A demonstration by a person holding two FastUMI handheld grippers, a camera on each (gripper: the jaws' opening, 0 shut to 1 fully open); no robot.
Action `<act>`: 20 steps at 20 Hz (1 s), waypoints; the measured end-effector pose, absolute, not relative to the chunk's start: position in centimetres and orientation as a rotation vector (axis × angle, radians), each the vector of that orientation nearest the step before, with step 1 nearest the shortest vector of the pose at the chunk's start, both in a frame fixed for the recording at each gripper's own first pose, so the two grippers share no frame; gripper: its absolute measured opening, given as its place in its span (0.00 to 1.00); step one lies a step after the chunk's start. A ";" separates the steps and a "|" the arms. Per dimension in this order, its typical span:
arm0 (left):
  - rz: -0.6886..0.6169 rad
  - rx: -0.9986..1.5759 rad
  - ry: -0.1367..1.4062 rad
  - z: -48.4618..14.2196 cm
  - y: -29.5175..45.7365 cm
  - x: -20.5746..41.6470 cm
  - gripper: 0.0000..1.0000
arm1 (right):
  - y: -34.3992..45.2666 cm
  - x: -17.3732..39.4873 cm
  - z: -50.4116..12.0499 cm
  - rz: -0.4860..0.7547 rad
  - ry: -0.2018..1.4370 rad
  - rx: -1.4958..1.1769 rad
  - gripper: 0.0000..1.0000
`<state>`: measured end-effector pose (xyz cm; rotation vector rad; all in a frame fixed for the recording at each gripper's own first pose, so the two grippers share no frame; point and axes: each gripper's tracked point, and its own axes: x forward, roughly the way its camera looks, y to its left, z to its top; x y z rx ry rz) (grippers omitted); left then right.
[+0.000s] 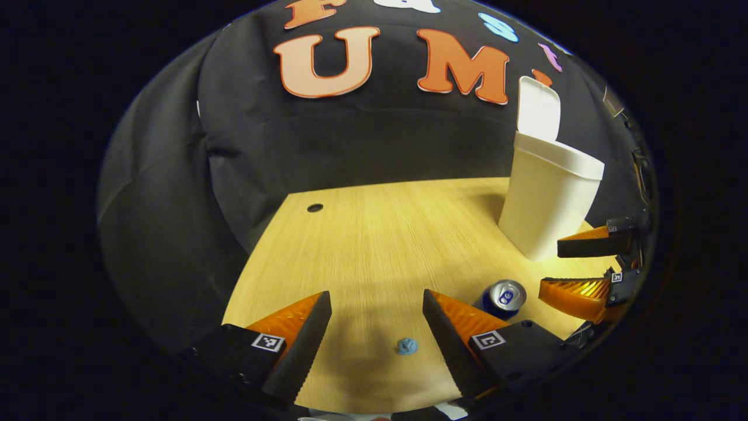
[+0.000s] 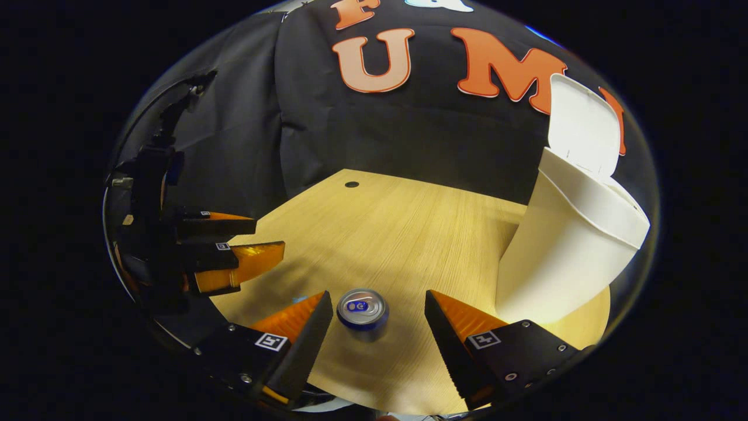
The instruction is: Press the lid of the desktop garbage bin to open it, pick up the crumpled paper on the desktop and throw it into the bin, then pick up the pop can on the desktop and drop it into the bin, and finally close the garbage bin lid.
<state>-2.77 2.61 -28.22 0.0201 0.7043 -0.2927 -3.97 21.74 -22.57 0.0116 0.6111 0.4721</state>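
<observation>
bin [image 1: 546, 202] stands with its lid [image 1: 539, 108] up. left of it on the desk [image 1: 374, 234], the crumpled paper [image 1: 407, 346] lies between the spread left claw [image 1: 377, 333]: light, soft, pinch across its middle. the pop can [image 2: 362, 308] stands upright between the spread right claw [image 2: 378, 333], probably empty, thin-walled.

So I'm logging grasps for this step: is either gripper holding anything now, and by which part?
Nothing is held. The left gripper is open over the paper; the right gripper is open around the can, not touching it.
</observation>
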 end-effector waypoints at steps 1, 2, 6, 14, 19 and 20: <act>-0.309 0.015 0.732 -29.0 2.4 -3.2 1.00 | 21.9 -4.1 -23.2 0.469 0.624 0.005 0.96; -0.325 0.011 0.759 -30.0 2.1 -3.5 1.00 | 22.1 -4.1 -23.9 0.464 0.637 0.000 0.96; -0.349 0.012 0.846 -33.6 1.4 -4.1 1.00 | 22.4 -3.5 -26.1 0.465 0.678 -0.003 0.97; -0.386 0.043 0.998 -39.1 0.7 -4.8 1.00 | 24.1 -2.9 -30.1 0.480 0.758 0.020 0.98; -0.414 0.051 1.044 -41.0 -0.1 -4.5 0.96 | 24.6 -2.1 -31.6 0.476 0.778 0.026 0.98; -0.410 0.052 1.056 -41.4 -0.1 -4.8 0.96 | 24.7 -2.0 -31.9 0.476 0.782 0.030 0.98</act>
